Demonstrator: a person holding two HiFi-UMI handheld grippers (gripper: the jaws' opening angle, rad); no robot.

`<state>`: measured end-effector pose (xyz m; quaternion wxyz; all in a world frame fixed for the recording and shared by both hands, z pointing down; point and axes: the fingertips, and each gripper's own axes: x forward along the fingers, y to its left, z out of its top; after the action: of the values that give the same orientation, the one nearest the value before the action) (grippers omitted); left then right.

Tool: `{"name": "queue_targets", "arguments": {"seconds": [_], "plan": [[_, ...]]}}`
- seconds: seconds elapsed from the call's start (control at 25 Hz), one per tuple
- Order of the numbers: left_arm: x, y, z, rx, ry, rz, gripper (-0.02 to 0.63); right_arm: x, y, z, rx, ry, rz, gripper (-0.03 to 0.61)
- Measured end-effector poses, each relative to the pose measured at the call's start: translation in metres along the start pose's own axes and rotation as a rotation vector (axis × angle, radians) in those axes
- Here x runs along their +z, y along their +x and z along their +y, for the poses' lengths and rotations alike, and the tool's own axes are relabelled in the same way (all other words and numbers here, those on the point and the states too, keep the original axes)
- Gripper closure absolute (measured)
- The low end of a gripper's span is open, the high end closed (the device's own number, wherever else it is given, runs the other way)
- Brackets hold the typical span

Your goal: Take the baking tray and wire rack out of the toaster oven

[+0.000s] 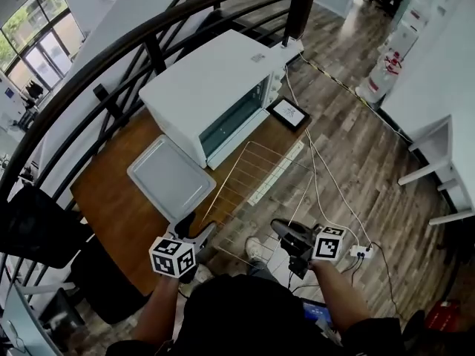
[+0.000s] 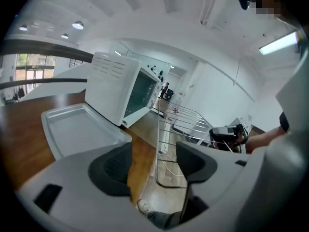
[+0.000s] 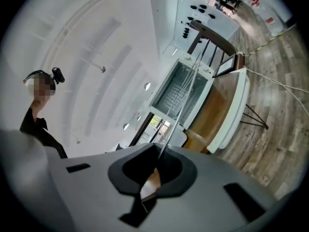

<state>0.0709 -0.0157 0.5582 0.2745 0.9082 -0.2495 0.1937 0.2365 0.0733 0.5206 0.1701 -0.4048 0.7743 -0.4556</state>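
The baking tray (image 1: 171, 178) lies on the counter (image 1: 111, 199). The left gripper (image 1: 197, 230) hovers, fingers released, by the wire rack (image 1: 252, 173). The rack is out of the toaster oven (image 1: 215, 87), clenched by the right gripper (image 1: 282, 230). Likely next: set it down flat.

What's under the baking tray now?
The baking tray lies flat on the wooden table, in front of the toaster oven. Only tabletop shows round its rim. Whatever is directly beneath it is covered.
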Motion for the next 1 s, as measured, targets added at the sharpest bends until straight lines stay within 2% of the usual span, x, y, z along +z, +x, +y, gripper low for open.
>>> {"name": "queue_targets", "arguments": {"seconds": [0.16, 0.24, 0.48, 0.64, 0.8, 1.0], "plan": [[-0.020, -0.022, 0.007, -0.138, -0.156, 0.032, 0.325, -0.029, 0.011, 0.029, 0.004, -0.013, 0.009, 0.581], [-0.030, -0.035, 0.006, -0.192, -0.203, 0.044, 0.325, -0.041, 0.014, 0.037, 0.002, -0.022, 0.018, 0.581], [-0.067, -0.077, 0.020, -0.213, -0.202, 0.088, 0.327, -0.091, 0.047, 0.050, 0.008, -0.040, 0.118, 0.581], [-0.086, -0.109, 0.039, -0.165, -0.232, 0.086, 0.327, -0.120, 0.093, 0.062, 0.058, -0.056, 0.223, 0.581], [-0.095, -0.150, 0.071, -0.080, -0.308, 0.030, 0.330, -0.139, 0.141, 0.079, 0.113, -0.087, 0.323, 0.581], [-0.107, -0.198, 0.108, 0.031, -0.346, -0.039, 0.330, -0.164, 0.197, 0.101, 0.185, -0.133, 0.444, 0.580]]}}
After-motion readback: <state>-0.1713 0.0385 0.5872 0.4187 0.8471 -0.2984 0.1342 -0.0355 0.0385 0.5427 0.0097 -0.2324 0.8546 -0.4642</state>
